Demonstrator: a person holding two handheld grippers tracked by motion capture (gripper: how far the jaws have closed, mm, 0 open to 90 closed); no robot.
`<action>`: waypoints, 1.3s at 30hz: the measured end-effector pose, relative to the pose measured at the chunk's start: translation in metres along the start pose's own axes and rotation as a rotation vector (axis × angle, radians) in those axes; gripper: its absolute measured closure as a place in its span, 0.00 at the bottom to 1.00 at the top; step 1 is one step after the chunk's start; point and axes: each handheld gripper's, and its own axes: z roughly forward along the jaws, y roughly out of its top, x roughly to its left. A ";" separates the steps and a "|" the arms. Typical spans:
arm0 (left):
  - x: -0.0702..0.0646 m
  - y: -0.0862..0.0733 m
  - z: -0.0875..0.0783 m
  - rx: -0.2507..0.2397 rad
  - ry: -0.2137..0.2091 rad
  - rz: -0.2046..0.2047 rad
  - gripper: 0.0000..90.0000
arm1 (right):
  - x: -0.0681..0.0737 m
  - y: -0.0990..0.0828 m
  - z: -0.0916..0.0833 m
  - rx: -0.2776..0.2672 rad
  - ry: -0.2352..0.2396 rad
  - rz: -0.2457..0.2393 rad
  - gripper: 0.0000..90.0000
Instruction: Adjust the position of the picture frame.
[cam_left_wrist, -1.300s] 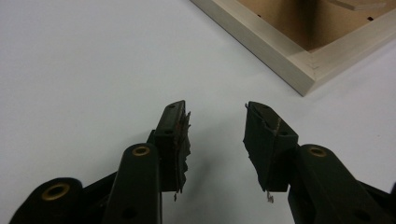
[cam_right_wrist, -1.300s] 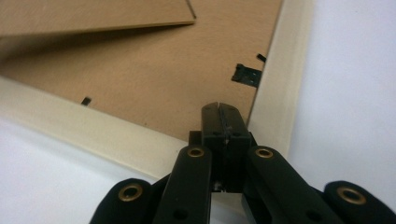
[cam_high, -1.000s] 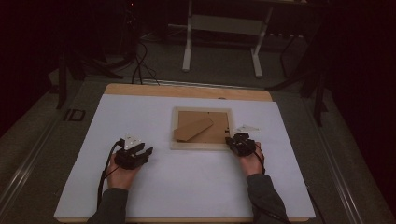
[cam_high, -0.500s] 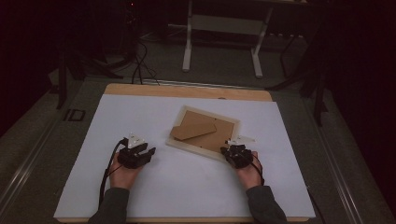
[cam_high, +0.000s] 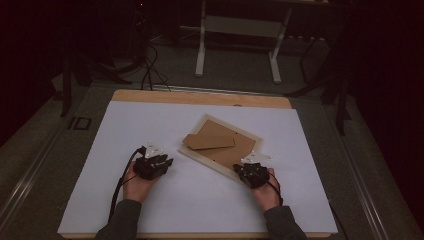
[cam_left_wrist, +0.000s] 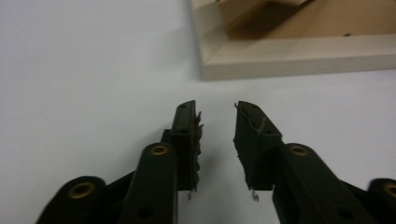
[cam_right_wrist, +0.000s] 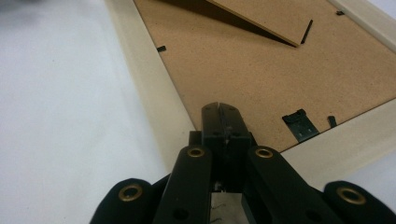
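High view: the picture frame (cam_high: 220, 146) lies face down, turned askew, at the middle of the white table (cam_high: 150, 125). The right gripper (cam_high: 253, 172) rests at its five o'clock corner; the left gripper (cam_high: 152, 163) sits just beside its eight o'clock corner. The frame looks light and stiff, best taken by its wooden rim.

Left gripper view: the jaws have just been closing and stand partly spread with nothing between, the frame's corner at one o'clock.

Right gripper view: jaws pressed together, tips over the frame's backing board (cam_right_wrist: 261, 74) at the rim (contact is unclear). The propped stand (cam_right_wrist: 261, 18) is cut off, and any glass is hidden underneath.
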 end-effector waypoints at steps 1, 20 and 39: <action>-0.001 0.003 0.001 -0.002 -0.006 0.012 0.82 | 0.000 0.000 0.000 0.000 0.004 0.001 1.00; 0.011 0.038 0.050 -0.011 0.024 0.017 1.00 | -0.004 -0.005 -0.004 -0.015 0.031 0.012 1.00; 0.021 0.045 0.075 0.063 0.013 -0.032 1.00 | -0.056 -0.025 -0.011 0.000 -0.244 0.301 0.98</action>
